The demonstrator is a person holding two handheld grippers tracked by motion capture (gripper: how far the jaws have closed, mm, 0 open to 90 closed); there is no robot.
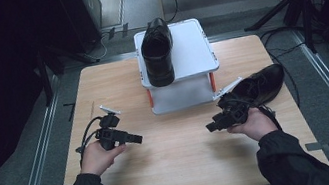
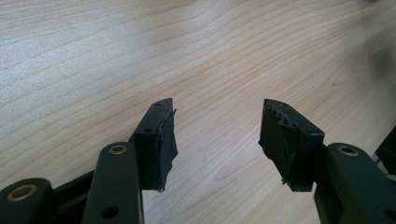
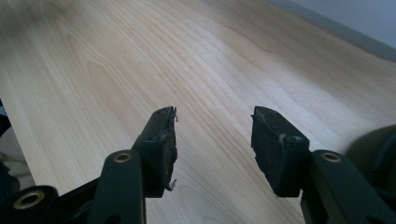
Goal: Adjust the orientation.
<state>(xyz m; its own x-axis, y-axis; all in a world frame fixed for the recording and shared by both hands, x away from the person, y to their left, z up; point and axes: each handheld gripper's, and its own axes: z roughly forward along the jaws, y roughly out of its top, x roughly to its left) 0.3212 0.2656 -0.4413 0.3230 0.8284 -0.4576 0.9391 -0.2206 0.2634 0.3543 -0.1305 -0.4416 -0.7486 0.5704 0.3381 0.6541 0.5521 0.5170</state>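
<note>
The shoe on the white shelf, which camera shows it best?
The high view. There the black shoe lies whole on the top of the white shelf, seen from above at the far side of the table. The left and right gripper views look at bare wood between open jaws.

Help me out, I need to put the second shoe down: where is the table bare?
Bare wood lies between the left gripper and right gripper, in front of the white rack, and left of it. Crowded: the right side, where the loose shoe lies; the rack top holds another shoe.
</note>
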